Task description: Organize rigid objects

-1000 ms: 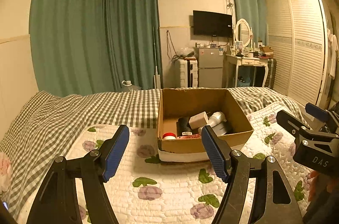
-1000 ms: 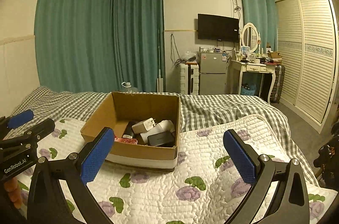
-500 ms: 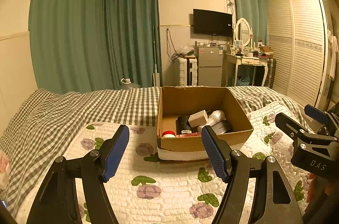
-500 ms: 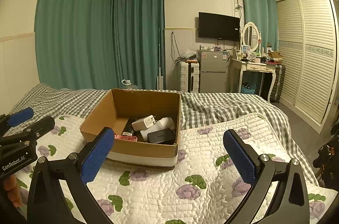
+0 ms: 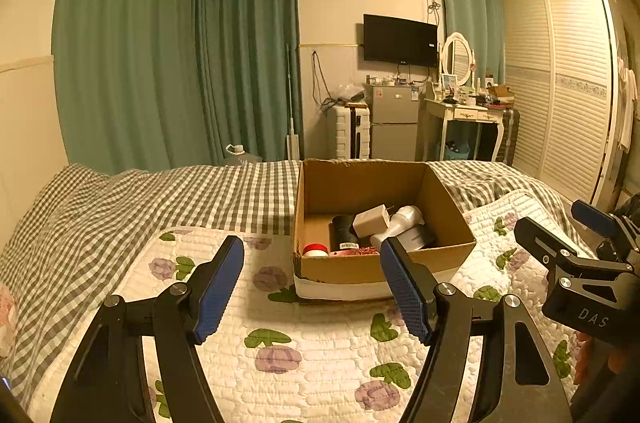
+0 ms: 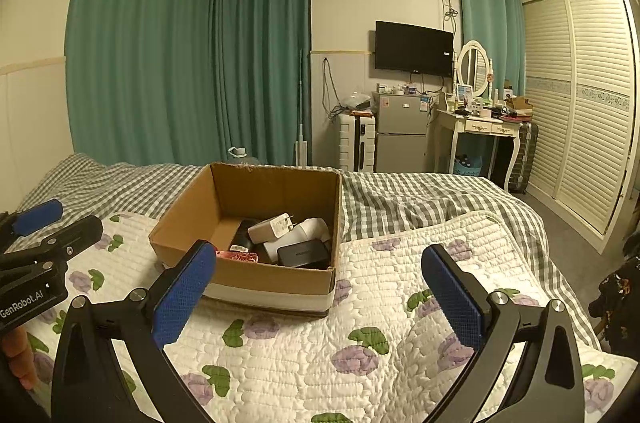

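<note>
An open cardboard box [image 5: 362,265] [image 6: 276,281] sits on the flowered quilt. Inside lie a white charger plug [image 5: 371,221] [image 6: 269,227], a white bottle-like item [image 5: 404,219] [image 6: 308,229], a black cylinder [image 5: 343,231], a red-and-white round lid [image 5: 315,249], a black device [image 6: 303,254] and a pink patterned item [image 6: 237,256]. My left gripper [image 5: 312,285] hovers open in front of the box, holding nothing. My right gripper [image 6: 320,287] is also open and empty, nearer than the box. Each gripper shows at the edge of the other's view.
The white floral quilt [image 6: 380,327] covers a grey checked bedspread [image 5: 160,199]. Beyond the bed stand green curtains, a white suitcase [image 6: 356,143], a small fridge [image 6: 400,133], a dressing table [image 6: 480,127] and a louvred wardrobe [image 6: 580,103]. A hand [image 6: 20,359] holds the left gripper.
Both cameras have risen and pulled back slightly, so the box sits a little lower and further off. The jaws have stayed open and nothing was picked up.
</note>
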Available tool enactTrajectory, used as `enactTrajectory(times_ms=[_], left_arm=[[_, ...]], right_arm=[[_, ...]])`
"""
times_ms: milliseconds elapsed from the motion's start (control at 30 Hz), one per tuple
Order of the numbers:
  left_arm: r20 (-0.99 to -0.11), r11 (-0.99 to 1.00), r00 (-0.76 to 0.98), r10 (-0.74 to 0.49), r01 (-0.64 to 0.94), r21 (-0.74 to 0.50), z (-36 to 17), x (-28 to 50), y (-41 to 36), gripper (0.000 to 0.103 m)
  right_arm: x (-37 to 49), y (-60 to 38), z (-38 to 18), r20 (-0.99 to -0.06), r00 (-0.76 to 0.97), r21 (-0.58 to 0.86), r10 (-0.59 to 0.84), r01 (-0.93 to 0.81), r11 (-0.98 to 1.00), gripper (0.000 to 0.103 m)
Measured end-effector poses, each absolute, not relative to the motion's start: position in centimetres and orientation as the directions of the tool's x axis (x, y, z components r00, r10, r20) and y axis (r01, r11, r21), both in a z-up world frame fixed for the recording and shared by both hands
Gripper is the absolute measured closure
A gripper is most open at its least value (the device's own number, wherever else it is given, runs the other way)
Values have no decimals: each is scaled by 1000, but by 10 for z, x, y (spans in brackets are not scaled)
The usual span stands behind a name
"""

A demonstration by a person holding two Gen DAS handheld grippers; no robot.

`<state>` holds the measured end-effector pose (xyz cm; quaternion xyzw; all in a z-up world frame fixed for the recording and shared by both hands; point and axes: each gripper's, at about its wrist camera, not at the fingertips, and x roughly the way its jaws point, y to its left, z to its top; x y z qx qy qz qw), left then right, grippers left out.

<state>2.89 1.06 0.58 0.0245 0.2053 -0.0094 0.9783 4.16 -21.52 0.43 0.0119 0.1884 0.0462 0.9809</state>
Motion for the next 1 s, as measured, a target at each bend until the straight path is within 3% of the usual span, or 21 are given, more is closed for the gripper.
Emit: enactTrajectory(times_ms=[1000], left_arm=[[-408,999,913,-12,29,38,4,27,8,29]], right_arm=[[41,-219,-1,-384,918,41,95,-86,995,0]])
